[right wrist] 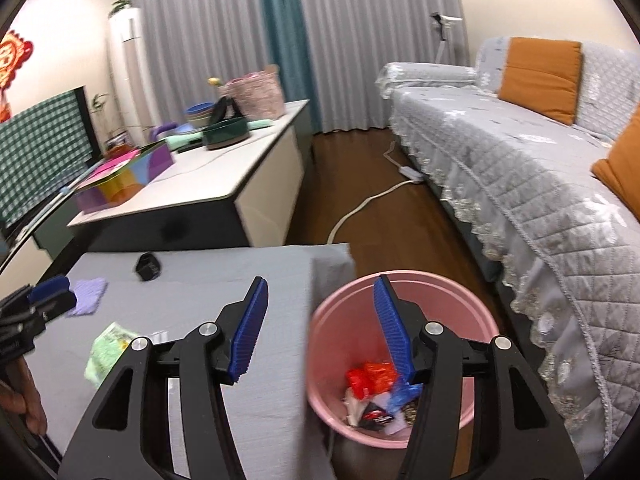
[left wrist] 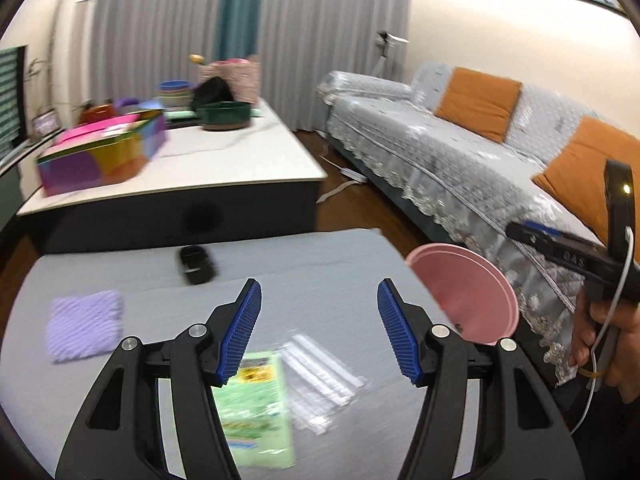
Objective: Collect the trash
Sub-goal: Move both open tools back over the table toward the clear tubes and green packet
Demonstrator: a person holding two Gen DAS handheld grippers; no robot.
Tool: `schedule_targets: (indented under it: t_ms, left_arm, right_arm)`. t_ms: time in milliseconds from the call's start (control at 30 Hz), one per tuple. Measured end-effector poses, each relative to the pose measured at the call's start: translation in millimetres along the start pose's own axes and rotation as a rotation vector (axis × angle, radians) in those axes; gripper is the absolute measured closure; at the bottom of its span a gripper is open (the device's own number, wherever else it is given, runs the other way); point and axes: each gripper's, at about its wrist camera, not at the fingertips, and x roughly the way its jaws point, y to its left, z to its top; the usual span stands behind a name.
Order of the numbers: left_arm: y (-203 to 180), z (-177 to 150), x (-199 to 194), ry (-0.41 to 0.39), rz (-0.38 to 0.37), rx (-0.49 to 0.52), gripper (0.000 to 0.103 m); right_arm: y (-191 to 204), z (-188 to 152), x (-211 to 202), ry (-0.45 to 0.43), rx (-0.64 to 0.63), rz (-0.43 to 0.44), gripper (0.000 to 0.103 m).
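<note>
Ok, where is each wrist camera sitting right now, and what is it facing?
Left wrist: on the left gripper, open over the grey table, facing the green packet and clear wrapper; the right gripper and its hand show.
Right wrist: on the right gripper, open and empty, facing the pink bin; the left gripper shows.
Shared: table, bin, packet, sofa.

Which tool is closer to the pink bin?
Right. The right tool hangs open at the pink bin, one finger over its mouth. The left tool is open over the grey table, above a green packet.
</note>
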Motion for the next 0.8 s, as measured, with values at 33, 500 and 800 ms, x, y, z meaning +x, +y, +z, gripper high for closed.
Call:
schedule_targets:
  t_ms: [33, 500, 800]
  left_arm:
    - [6.6, -2.0, -4.5, -0.006, 0.011, -0.011, 0.043]
    - [93.7, -37.1, -41.8, -0.011, 0.172, -0.147, 0.044]
    - [139.6, -42.6, -59.8, -0.031, 0.282, -0.237, 0.044]
  right_arm:
    - [6.2, -1.5, 0.2, 0.003, -0.012, 0.013, 0.047]
    - [108.0, -40.8, 28.3, 0.128, -0.182, 0.226, 0.048]
    - [174.3, -76.9, 62.9, 0.259, -0.324, 0.329, 0.048]
